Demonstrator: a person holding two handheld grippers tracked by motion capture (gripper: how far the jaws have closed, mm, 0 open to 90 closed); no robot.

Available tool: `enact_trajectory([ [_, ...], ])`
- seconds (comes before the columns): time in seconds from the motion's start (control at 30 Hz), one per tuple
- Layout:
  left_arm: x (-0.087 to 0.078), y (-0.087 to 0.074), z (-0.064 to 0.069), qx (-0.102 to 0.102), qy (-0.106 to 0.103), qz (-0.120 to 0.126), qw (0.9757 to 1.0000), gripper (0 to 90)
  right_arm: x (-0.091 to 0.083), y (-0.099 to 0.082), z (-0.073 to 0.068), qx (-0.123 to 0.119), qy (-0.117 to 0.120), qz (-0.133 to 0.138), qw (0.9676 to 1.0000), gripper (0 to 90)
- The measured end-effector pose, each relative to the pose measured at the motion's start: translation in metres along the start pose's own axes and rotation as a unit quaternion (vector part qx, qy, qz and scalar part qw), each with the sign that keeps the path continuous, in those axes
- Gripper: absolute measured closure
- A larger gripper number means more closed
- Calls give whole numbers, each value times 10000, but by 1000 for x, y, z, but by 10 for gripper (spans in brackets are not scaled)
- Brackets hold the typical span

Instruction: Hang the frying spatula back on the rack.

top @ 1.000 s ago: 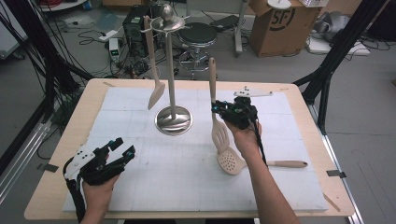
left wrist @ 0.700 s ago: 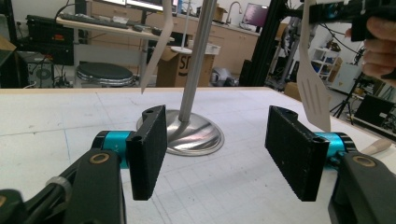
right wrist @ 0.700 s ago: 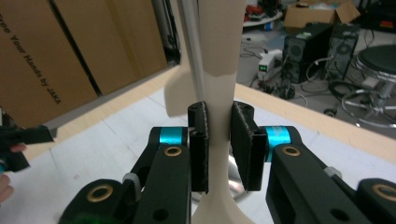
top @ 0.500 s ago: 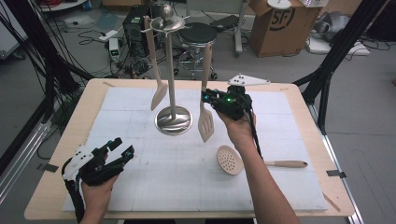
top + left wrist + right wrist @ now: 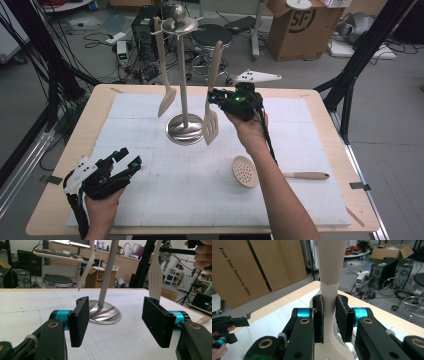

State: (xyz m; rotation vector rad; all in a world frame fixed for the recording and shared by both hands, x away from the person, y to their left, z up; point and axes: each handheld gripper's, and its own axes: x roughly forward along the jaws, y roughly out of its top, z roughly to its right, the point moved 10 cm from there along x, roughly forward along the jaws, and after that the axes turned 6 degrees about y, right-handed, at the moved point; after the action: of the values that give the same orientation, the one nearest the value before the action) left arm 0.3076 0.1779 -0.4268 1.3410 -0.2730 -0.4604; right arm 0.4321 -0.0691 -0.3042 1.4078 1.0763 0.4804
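Observation:
A metal utensil stand (image 5: 184, 129) rises mid-table, and a pale turner (image 5: 165, 100) hangs from its left hook. My right gripper (image 5: 215, 96) is shut on the neck of a slotted spatula (image 5: 210, 125), holding it upright in the air just right of the stand's pole. In the right gripper view the jaws pinch the spatula (image 5: 329, 285) at my right gripper (image 5: 329, 307). My left gripper (image 5: 129, 157) rests open near the front left. In its own view my left gripper (image 5: 116, 315) faces the stand base (image 5: 105, 313) and the spatula (image 5: 155, 282).
A round perforated skimmer (image 5: 245, 171) with a wooden handle (image 5: 306, 175) lies on the white mat (image 5: 150, 200), right of centre. Beyond the table's far edge are a stool (image 5: 212, 36), a cardboard box (image 5: 295, 25) and cables on the floor.
My right gripper has carried the slotted spatula up and to the left, from beside the skimmer to the stand. The left gripper has stayed put.

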Motion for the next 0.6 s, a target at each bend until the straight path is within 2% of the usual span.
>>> enact_trajectory([
  [0.37,-3,1,-3,-39,46,25,10000,394,10,16,-2,-28,47,-105,9999,777],
  [0.6,-5,1,-6,-13,80,26,10000,394,16,18,1,-31,63,-164,9998,777],
])
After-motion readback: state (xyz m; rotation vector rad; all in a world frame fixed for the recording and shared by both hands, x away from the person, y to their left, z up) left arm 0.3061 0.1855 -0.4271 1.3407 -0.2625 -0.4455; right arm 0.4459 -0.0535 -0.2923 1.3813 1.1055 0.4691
